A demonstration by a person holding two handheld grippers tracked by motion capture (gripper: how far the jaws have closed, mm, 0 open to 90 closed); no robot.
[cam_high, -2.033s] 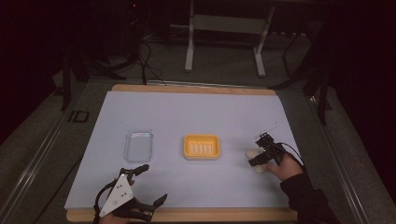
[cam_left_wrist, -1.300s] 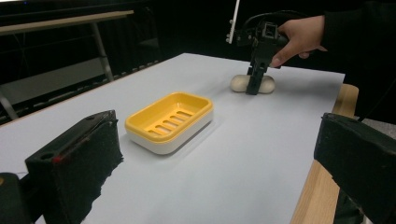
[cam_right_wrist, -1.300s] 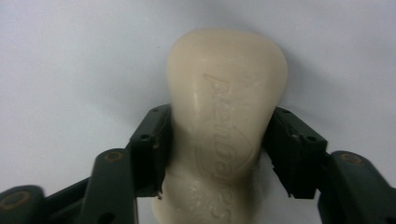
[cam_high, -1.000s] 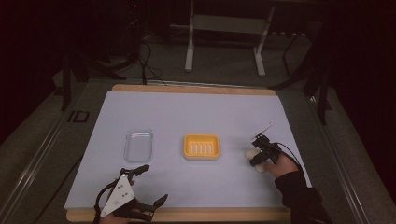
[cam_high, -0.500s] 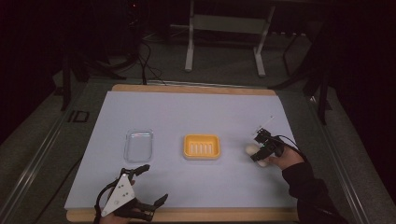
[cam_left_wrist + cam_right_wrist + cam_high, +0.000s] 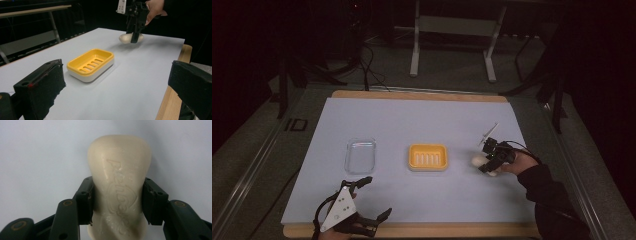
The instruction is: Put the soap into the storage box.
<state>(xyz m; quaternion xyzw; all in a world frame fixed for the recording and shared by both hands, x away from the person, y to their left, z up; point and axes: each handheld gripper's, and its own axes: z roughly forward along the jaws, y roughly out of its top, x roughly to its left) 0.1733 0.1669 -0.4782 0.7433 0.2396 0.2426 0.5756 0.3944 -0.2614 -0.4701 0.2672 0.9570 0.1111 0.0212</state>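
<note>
A cream bar of soap with raised lettering sits between the pads of my right gripper, which is shut on its sides. In the high view the right gripper holds the soap low over the white mat, right of the yellow soap dish. The dish is empty, with slots in its floor. In the left gripper view the soap hangs beyond the dish, clamped by the right gripper. My left gripper stands open near the table's front left, its jaws wide apart with nothing between them.
A clear plastic tray lies left of the dish. The white mat covers a wooden table whose edge shows at the front. Dark floor, cables and a metal stand lie behind the table.
The right gripper, still shut on the soap, has shifted slightly away from the front edge. The left gripper has stayed still.
</note>
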